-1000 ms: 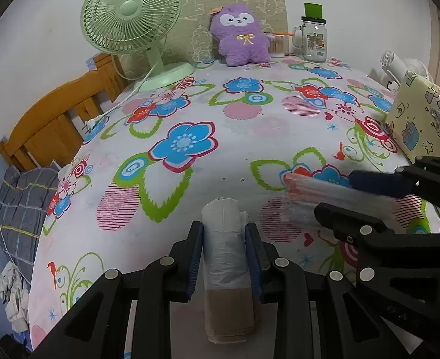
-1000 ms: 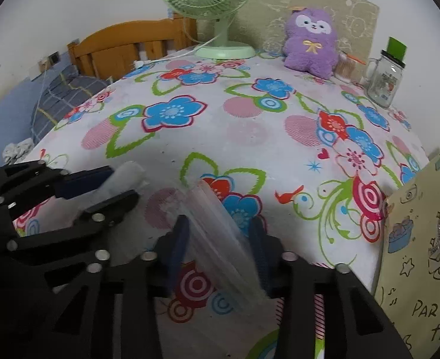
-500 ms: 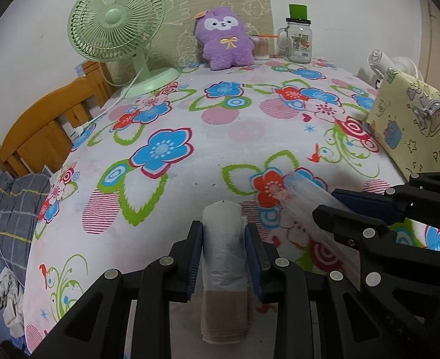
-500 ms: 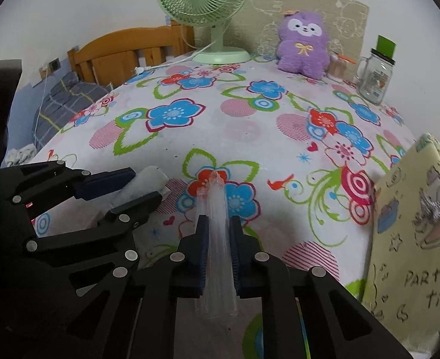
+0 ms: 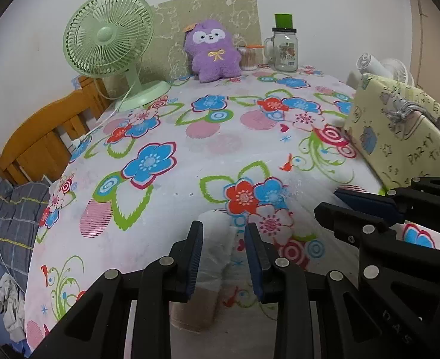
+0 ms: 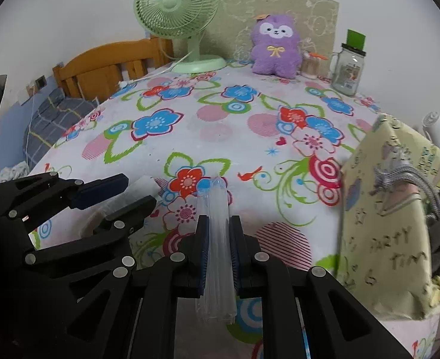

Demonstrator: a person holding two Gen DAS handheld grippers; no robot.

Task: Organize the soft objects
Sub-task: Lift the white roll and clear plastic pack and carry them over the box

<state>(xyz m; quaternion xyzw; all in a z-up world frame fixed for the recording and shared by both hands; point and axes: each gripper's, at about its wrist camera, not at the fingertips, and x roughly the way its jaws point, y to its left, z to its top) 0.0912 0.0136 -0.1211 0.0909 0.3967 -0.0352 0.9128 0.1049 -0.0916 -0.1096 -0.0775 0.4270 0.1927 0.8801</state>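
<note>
My left gripper is shut on a white and beige rolled soft pack, held between its blue pads above the floral tablecloth. My right gripper is shut on a clear plastic packet, held upright between its pads. The two grippers are side by side near the table's front; the left one shows in the right wrist view and the right one in the left wrist view. A yellow "Party Time" gift bag stands at the right. A purple plush toy sits at the back.
A green desk fan stands at the back left with its cord along the table edge. A glass jar mug with a green lid stands beside the plush. A wooden bed frame and grey bedding lie to the left.
Both grippers have pulled back and risen with their loads. The right gripper closed tighter on the clear packet and turned it upright. The gift bag has come closer into view.
</note>
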